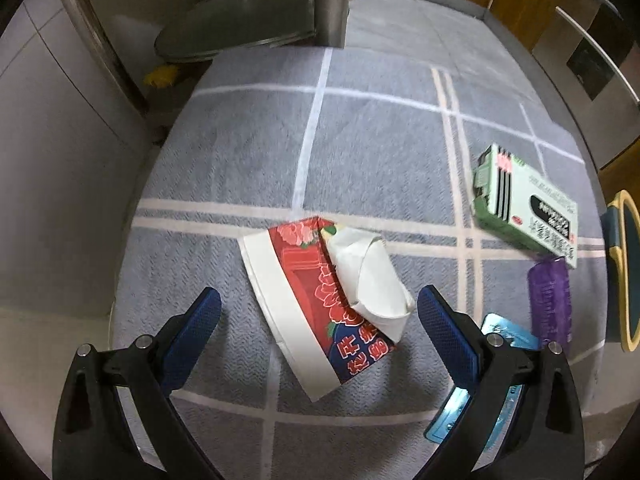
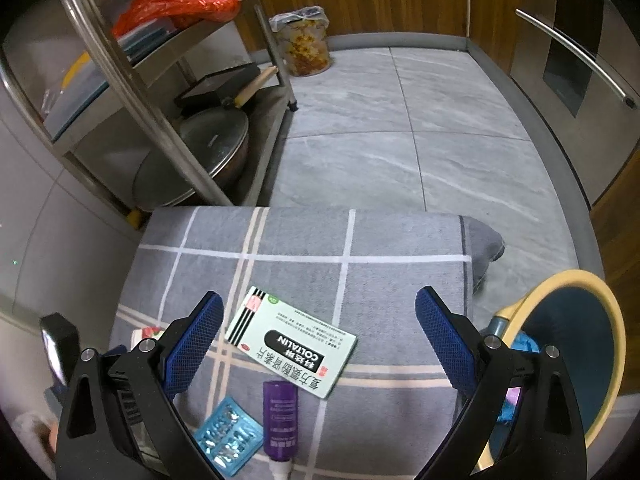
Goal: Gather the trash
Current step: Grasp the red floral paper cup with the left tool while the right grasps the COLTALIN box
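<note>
Four items on mat (image 2: 400, 236): tissue pack (image 1: 320, 304), medicine box (image 2: 290, 342), purple bottle (image 2: 279, 420), blister pack (image 2: 226, 438); both tools (image 1: 318, 306) (image 2: 318, 312) spread, empty

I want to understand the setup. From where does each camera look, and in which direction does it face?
Left wrist: sits behind the open left tool, looking down at the red box on the grey mat.
Right wrist: sits behind the open right tool, looking over the green box toward the floor.
Shared: mat, green box, purple bottle, yellow bin.

Matt woven cloth mat (image 1: 360, 152), glossy cardboard tissue box (image 1: 304, 304), shiny foil blister pack (image 2: 228, 436).
</note>
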A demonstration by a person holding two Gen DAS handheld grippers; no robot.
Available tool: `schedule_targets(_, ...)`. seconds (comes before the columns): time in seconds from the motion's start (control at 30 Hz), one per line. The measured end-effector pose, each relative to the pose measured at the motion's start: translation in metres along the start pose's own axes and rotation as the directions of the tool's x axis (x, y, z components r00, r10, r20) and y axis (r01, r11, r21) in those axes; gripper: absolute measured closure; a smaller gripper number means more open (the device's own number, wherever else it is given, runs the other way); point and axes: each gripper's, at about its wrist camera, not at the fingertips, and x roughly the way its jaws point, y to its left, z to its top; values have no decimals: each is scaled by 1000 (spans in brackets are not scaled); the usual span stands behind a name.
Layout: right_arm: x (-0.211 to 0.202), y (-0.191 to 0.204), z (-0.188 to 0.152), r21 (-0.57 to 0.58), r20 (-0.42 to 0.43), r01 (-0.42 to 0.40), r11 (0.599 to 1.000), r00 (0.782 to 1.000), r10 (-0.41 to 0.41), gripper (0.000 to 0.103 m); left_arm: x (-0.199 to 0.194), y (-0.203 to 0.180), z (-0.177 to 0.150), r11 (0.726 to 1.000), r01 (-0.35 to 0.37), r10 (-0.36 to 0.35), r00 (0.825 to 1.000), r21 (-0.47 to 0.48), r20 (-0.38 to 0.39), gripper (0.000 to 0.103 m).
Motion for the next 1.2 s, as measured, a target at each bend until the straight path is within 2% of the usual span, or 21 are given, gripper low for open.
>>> schedule_targets(0.13, 1, 1, -1, -17, -3, 3, 1000, 1000, -3, 7, 12, 0, 0, 1000, 20, -21, 999, -15, -45, 8)
schedule_targets(0.2, 3, 1, -1, -24, -11, 7, 1000, 1000, -8, 7, 14, -4, 0, 999, 34, -33, 998, 9, -55, 26)
schedule_targets(0.33, 13, 2, -2, -53, -38, 25, 998, 999, -28, 7, 12, -17, 1, 995, 55, -51, 997, 77, -55, 28)
schedule_targets(0.47, 27, 9, -5, -116, -82, 19, 993, 996, -29, 7, -11, -33, 13, 982, 28, -33, 999, 188, 27, 31)
schedule_targets(0.5, 30, 11, -6, -132, -89, 10, 991, 996, -22, 7, -27, -38, 20, 971, 17, -37, 996, 238, 80, 31)
schedule_targets(0.53, 33, 15, -7, -160, -98, -5, 987, 995, -11, 7, -37, -39, 25, 968, 37, -63, 993, 248, 97, 31)
schedule_targets(0.6, 40, 24, -11, -215, -122, -44, 976, 992, 18, 7, -58, -34, 38, 967, 113, -143, 983, 229, 118, 31)
schedule_targets(0.63, 45, 30, -14, -261, -134, -60, 963, 991, 26, 7, -66, -32, 42, 966, 128, -161, 978, 223, 135, 31)
schedule_targets(0.73, 56, 42, -25, -403, -136, -67, 913, 991, 13, 7, -77, -27, 51, 968, 123, -163, 971, 217, 176, 31)
schedule_targets(0.83, 70, 47, -37, -501, -144, -57, 864, 989, -18, 7, -73, -23, 52, 972, 112, -149, 974, 208, 169, 31)
schedule_targets(0.93, 83, 52, -42, -538, -159, -68, 840, 987, -22, 7, -65, -27, 54, 970, 118, -152, 977, 214, 151, 31)
schedule_targets(1.07, 96, 58, -44, -547, -196, -123, 828, 980, 16, 7, -65, -32, 58, 962, 115, -155, 977, 249, 147, 31)
schedule_targets(1.2, 112, 63, -49, -580, -214, -119, 806, 977, -10, 7, -62, -35, 59, 958, 121, -161, 977, 260, 138, 31)
